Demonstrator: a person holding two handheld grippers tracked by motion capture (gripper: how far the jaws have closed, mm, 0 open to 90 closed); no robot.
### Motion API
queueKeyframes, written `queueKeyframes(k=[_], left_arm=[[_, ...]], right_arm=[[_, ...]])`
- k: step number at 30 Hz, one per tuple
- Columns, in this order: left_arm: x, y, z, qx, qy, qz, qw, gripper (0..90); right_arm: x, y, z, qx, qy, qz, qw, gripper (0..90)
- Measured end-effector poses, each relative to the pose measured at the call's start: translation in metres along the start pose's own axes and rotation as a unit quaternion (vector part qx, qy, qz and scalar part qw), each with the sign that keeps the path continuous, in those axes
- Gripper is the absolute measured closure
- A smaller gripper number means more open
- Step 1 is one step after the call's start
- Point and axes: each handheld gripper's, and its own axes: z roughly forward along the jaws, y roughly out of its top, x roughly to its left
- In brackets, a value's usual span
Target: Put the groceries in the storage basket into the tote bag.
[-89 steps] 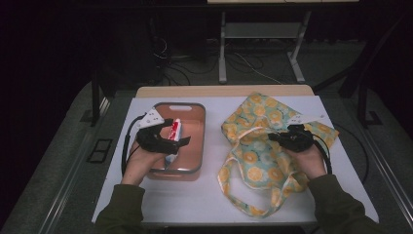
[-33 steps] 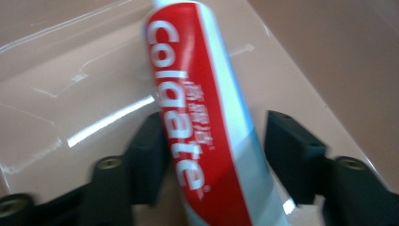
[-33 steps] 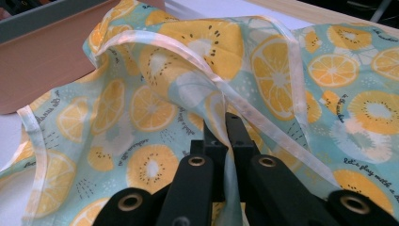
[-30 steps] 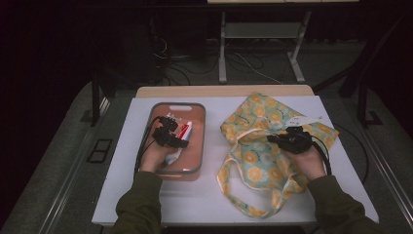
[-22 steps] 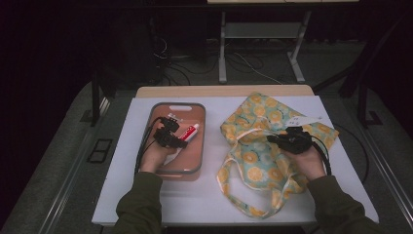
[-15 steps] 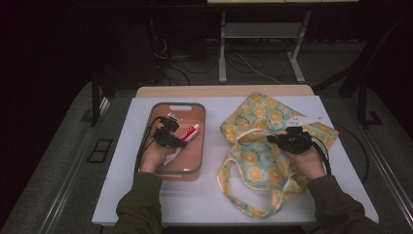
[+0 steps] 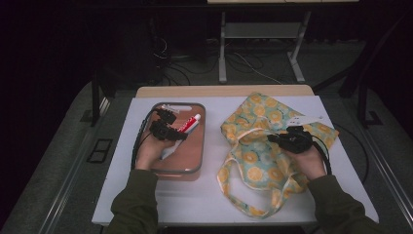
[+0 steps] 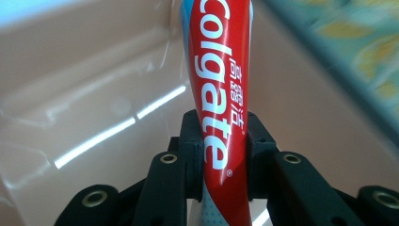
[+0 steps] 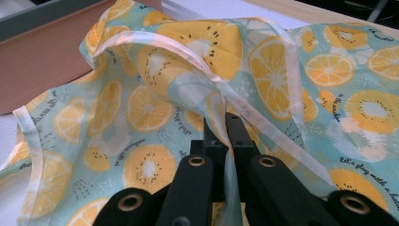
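**Toothpaste gripped in the tray, bag mouth held ready**

My left tongs [image 7: 171,131] are clenched on the toothpaste tube [image 7: 187,125] — in the left gripper view the two black jaws press on either side of the red tube [image 8: 219,108] near its lower part, with the brand lettering running up between them. Three seconds ago these tongs sat lower in the tray, and the tube lay near the middle of it; since then my hand has moved toward the upper left of the tray [image 7: 195,168] and the tube now points up and to the right from the tongs, its white cap near the tray's upper right corner. Whether it is lifted off the tray floor or resting on it, I cannot tell from above.

My right tongs [image 7: 287,140] have not shifted over these seconds. They are closed on a fold of the fruit-print bag [image 7: 253,156] at the right of centre in the frame; the right gripper view shows thin cloth [image 9: 155,70] pinched between the jaws, just below the pale hem of the opening.

I read this as the grasp being done — the next step is carrying the tube across the bare surface [image 7: 195,195] into the bag, while the right side keeps the mouth raised.
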Motion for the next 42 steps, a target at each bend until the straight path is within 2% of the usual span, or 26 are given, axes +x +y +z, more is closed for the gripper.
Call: queueKeyframes(k=[3,9,13,18,21,25,29,30,32,34,39,42], left_arm=[[-0.01,0.009,-0.012,-0.014,-0.007,0.019,0.9997,73.6],[-0.037,0.02,-0.024,-0.039,-0.041,0.051,0.9971,73.6],[-0.06,0.027,-0.025,-0.043,-0.062,0.074,0.9944,73.6],[-0.099,0.035,-0.018,-0.043,-0.087,0.108,0.9894,73.7],[-0.125,0.039,-0.007,-0.038,-0.096,0.131,0.9859,73.7],[-0.155,0.044,0.011,-0.028,-0.107,0.147,0.9829,73.7],[-0.177,0.046,0.032,-0.01,-0.114,0.154,0.9814,73.7],[-0.181,0.046,0.038,-0.001,-0.118,0.16,0.9799,73.7],[-0.19,0.044,0.051,0.011,-0.117,0.166,0.9791,73.7],[-0.195,0.041,0.064,0.026,-0.113,0.17,0.9786,73.7],[-0.198,0.033,0.099,0.053,-0.096,0.16,0.9809,73.6],[-0.199,0.031,0.117,0.058,-0.089,0.149,0.9832,73.5]], right_arm=[[0.0,0.0,0.0,-0.001,0.0,-0.001,1.0,89.4],[0.0,0.0,0.0,-0.001,-0.001,-0.001,1.0,89.4],[0.0,0.0,0.0,0.0,-0.001,0.0,1.0,89.4],[0.0,0.0,0.0,0.0,-0.001,0.0,1.0,89.4],[-0.001,0.0,-0.001,-0.001,-0.002,-0.002,1.0,89.4],[-0.002,0.0,-0.003,-0.002,-0.002,-0.001,1.0,89.4],[-0.005,-0.001,-0.007,-0.006,-0.002,-0.001,1.0,89.4],[-0.006,-0.001,-0.008,-0.007,-0.003,0.0,1.0,89.4],[-0.008,-0.001,-0.01,-0.009,-0.002,0.002,1.0,89.4],[-0.009,-0.001,-0.011,-0.012,-0.001,0.002,0.9999,89.4],[-0.011,-0.001,-0.014,-0.016,-0.001,0.004,0.9999,89.4],[-0.01,-0.001,-0.014,-0.016,0.0,0.004,0.9999,89.4]])
